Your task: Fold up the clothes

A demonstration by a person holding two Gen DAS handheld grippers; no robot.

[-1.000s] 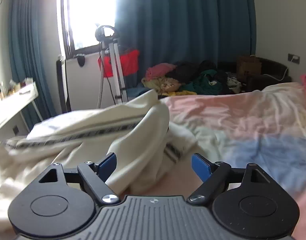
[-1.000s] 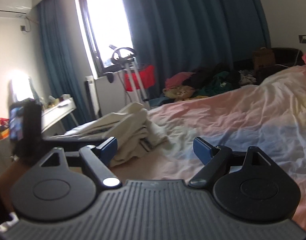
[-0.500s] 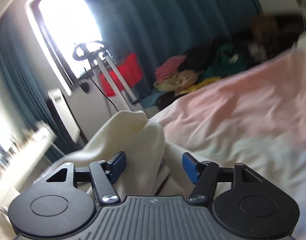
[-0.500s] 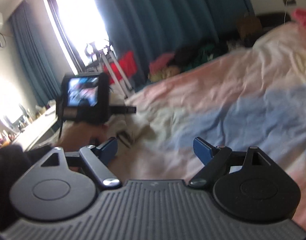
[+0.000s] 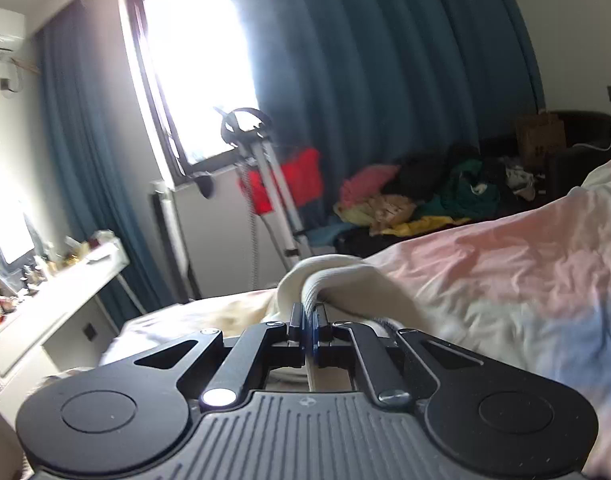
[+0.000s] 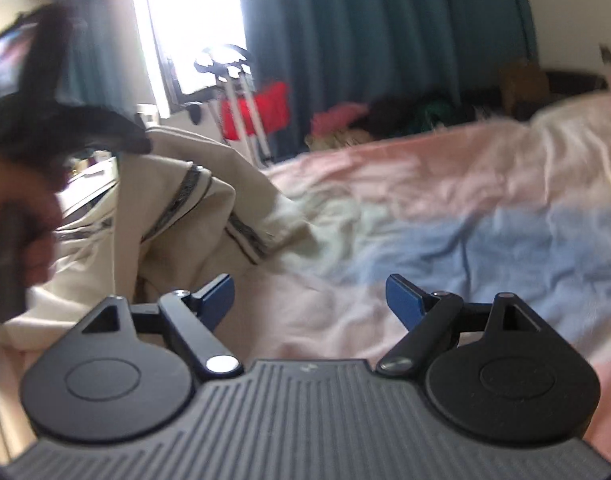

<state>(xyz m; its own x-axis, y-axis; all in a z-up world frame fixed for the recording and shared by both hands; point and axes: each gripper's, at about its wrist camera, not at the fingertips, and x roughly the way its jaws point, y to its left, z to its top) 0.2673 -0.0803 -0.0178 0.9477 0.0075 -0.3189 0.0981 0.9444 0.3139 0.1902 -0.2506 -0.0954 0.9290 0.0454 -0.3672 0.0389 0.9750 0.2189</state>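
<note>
A cream garment (image 5: 345, 280) with dark striped trim lies on the bed. My left gripper (image 5: 309, 320) is shut on a fold of it and holds that fold raised. In the right wrist view the same garment (image 6: 177, 208) hangs lifted at the left, held from above by the left gripper (image 6: 105, 132) in a hand. My right gripper (image 6: 307, 296) is open and empty, just right of the garment, above the bedsheet.
The bed has a rumpled pink, white and blue sheet (image 6: 445, 220). Beyond its far edge are a pile of clothes (image 5: 417, 196), a metal stand with a red bag (image 5: 281, 184), a window and teal curtains. A white desk (image 5: 57, 300) stands at the left.
My left gripper moved onto the garment fold, shut on it and lifted it. My right gripper swung toward the garment and stayed open.
</note>
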